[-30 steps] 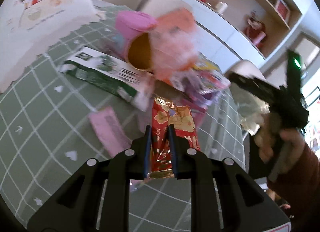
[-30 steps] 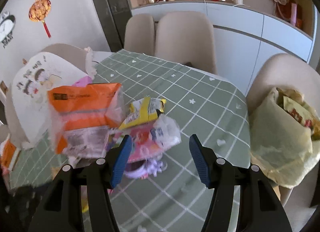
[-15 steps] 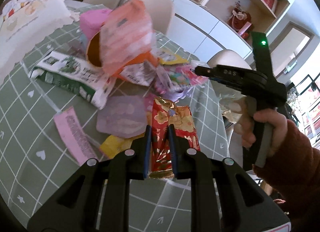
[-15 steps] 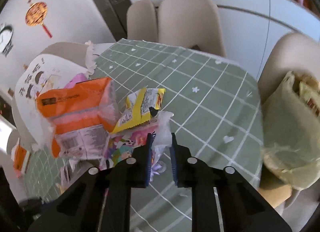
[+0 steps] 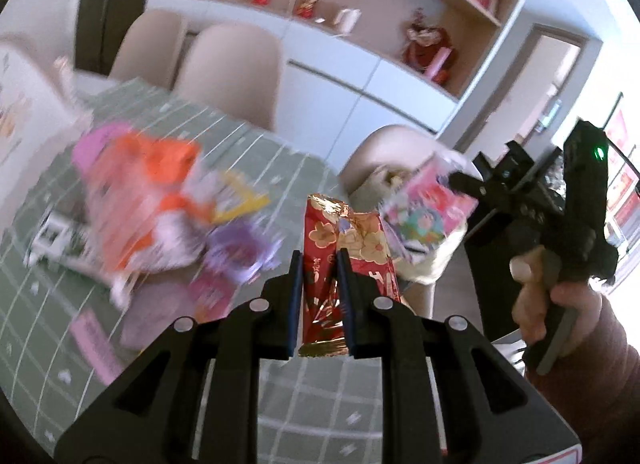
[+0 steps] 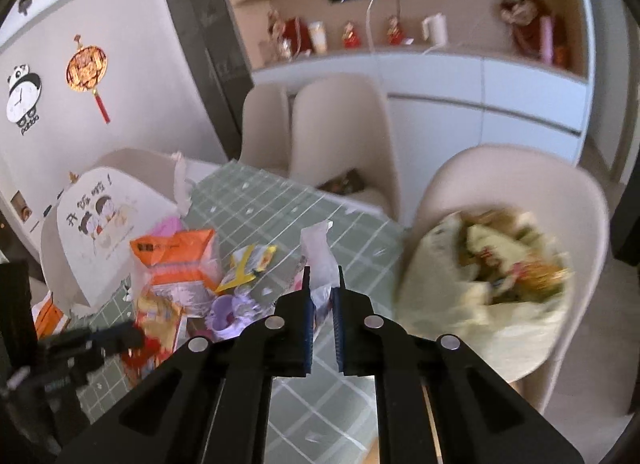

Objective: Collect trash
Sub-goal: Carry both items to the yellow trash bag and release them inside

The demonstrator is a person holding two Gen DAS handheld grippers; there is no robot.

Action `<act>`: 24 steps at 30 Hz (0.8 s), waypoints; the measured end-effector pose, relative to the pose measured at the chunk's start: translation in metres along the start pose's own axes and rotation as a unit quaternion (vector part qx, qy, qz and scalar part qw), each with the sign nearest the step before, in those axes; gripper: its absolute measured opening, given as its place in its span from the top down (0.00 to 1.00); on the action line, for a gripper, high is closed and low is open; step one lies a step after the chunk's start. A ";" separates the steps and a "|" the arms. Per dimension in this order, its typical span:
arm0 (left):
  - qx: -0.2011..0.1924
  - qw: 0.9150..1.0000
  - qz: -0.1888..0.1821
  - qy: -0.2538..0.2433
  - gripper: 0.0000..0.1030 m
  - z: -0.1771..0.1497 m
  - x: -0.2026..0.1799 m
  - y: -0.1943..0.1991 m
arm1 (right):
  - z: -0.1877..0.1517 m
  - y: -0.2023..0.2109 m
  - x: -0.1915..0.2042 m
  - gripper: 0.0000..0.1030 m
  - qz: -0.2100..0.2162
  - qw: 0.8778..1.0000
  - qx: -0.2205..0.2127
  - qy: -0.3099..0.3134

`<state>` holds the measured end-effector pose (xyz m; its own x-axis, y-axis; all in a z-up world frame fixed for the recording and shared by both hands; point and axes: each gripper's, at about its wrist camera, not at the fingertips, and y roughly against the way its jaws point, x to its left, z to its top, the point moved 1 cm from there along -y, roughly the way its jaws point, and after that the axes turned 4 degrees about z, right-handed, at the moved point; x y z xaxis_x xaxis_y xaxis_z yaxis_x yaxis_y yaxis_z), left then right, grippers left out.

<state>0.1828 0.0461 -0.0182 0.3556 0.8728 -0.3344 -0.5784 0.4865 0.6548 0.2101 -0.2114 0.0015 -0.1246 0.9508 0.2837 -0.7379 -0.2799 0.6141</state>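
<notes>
Red-gold wrapper point(image 5: 349, 248) clamped in left gripper point(image 5: 319, 264); right gripper point(image 6: 321, 284) closing on clear-pink wrapper point(image 6: 318, 252).

Right tongs point(image 6: 321, 304) closing on a clear wrapper point(image 6: 320, 256) above the table point(image 6: 360, 248).

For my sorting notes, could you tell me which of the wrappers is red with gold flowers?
It is the foil wrapper pinched upright in the left tongs. The right tongs are closing on a clear-and-pink cartoon-printed one.
</notes>
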 end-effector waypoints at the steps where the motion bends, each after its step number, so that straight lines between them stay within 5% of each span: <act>1: -0.008 1.000 -0.005 -0.007 0.84 0.007 -0.011 -0.001 | 0.002 0.012 -0.009 0.90 -0.005 1.000 -0.008 0.001; 13: -0.027 0.998 -0.035 -0.039 0.84 0.068 -0.116 -0.064 | 0.028 0.070 -0.125 0.90 -0.065 0.997 -0.050 0.014; 24: -0.002 0.996 -0.051 -0.073 0.84 0.116 -0.217 -0.188 | 0.043 0.079 -0.244 0.90 -0.076 0.994 -0.075 -0.019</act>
<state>0.2992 -0.2387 0.0097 0.5149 0.8042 -0.2968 -0.5372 0.5725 0.6194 0.2107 -0.4715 0.0120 0.0189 0.9738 0.2265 -0.8373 -0.1083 0.5359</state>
